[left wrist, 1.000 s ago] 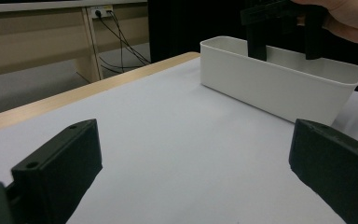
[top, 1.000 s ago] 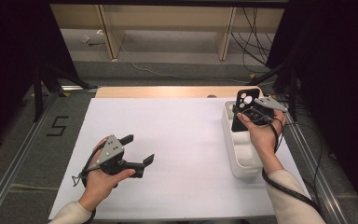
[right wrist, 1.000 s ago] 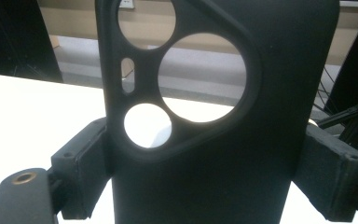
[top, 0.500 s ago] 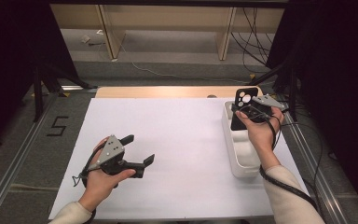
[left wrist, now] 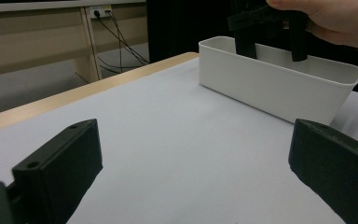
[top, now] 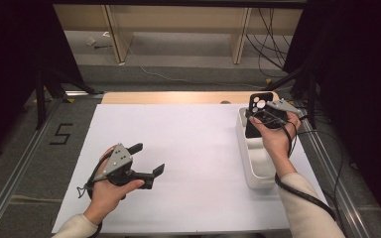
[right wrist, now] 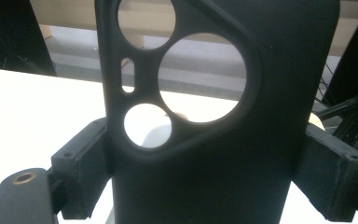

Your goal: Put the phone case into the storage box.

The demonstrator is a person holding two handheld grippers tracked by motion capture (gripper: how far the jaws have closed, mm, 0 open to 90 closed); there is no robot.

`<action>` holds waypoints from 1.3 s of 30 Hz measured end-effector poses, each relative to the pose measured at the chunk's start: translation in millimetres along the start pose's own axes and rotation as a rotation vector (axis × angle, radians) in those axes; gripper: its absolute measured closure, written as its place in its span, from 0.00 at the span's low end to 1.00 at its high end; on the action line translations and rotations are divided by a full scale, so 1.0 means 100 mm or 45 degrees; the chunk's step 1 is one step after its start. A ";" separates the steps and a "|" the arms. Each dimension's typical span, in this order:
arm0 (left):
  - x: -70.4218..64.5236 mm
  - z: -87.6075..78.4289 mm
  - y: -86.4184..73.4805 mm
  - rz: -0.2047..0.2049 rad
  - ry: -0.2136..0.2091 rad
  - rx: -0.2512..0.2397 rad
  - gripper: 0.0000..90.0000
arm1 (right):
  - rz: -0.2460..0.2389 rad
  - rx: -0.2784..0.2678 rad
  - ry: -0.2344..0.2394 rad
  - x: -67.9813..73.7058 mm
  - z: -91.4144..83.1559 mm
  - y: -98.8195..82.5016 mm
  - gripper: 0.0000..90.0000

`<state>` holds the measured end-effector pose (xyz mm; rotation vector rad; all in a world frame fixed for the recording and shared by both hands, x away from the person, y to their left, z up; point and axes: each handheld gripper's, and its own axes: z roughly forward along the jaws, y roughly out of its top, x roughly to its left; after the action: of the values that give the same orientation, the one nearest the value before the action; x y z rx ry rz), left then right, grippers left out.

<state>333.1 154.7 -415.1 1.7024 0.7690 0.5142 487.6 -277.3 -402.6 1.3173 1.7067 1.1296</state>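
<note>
A black phone case (top: pixel 256 103) with round camera cut-outs stands upright between the jaws of my right gripper (top: pixel 259 117), which is shut on its two side edges. It hangs over the far end of a white bin (top: pixel 256 171) at the table's right. In the right gripper view the phone case (right wrist: pixel 223 182) stands close in front, my right gripper (right wrist: pixel 209 175) clamping it from both sides. My left gripper (top: pixel 150 158) is held low over the white table sheet (top: pixel 193 148) at the front left, open with nothing between its jaws. The left gripper (left wrist: pixel 196 161) faces the bin (left wrist: pixel 270 81).
The long white bin runs along the table's right edge, a hand (left wrist: pixel 340 21) above it. A bare wooden strip (top: pixel 178 97) lies behind the sheet. Metal rails (top: pixel 15 173) flank the table, and cables (top: pixel 273 44) lie on the floor beyond.
</note>
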 end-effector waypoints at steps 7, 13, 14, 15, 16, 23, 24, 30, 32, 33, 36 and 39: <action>0.00 0.00 0.00 -0.001 0.000 0.002 0.02 | -0.011 0.006 -0.003 0.00 0.05 0.02 0.17; -0.01 0.00 0.00 0.005 -0.004 0.002 0.02 | -0.015 0.019 -0.009 0.01 0.10 0.02 0.17; -0.01 0.00 0.00 0.005 -0.002 0.001 0.02 | -0.019 0.021 -0.009 0.01 0.11 0.03 0.17; 0.00 0.00 0.00 0.002 -0.002 0.000 0.02 | -0.026 0.023 -0.010 0.01 0.12 0.03 0.17; 0.00 0.00 0.00 -0.001 -0.002 0.000 0.02 | -0.022 0.024 -0.009 0.02 0.13 0.03 0.17; -0.01 0.01 0.00 0.002 -0.004 0.000 0.02 | -0.033 0.034 -0.015 0.03 0.18 0.04 0.17; -0.01 0.01 0.00 0.002 -0.004 0.000 0.02 | -0.035 0.035 -0.017 0.03 0.19 0.04 0.17; -0.01 0.01 0.00 0.006 -0.008 -0.001 0.02 | -0.036 0.044 -0.018 0.03 0.22 0.02 0.17; -0.01 0.01 0.00 0.006 -0.008 -0.001 0.02 | -0.038 0.045 -0.021 0.03 0.23 0.02 0.17; -0.01 0.01 0.00 0.005 -0.008 0.000 0.02 | -0.043 0.045 -0.021 0.03 0.23 0.03 0.17; -0.01 0.02 0.00 0.003 -0.007 0.003 0.02 | -0.045 0.046 -0.022 0.03 0.25 0.03 0.17; -0.01 0.01 0.00 0.006 -0.008 0.001 0.02 | -0.043 0.052 -0.027 0.03 0.26 0.03 0.17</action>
<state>333.4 152.9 -415.2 1.7059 0.7606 0.5114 511.4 -268.0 -409.5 1.3158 1.7386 1.0633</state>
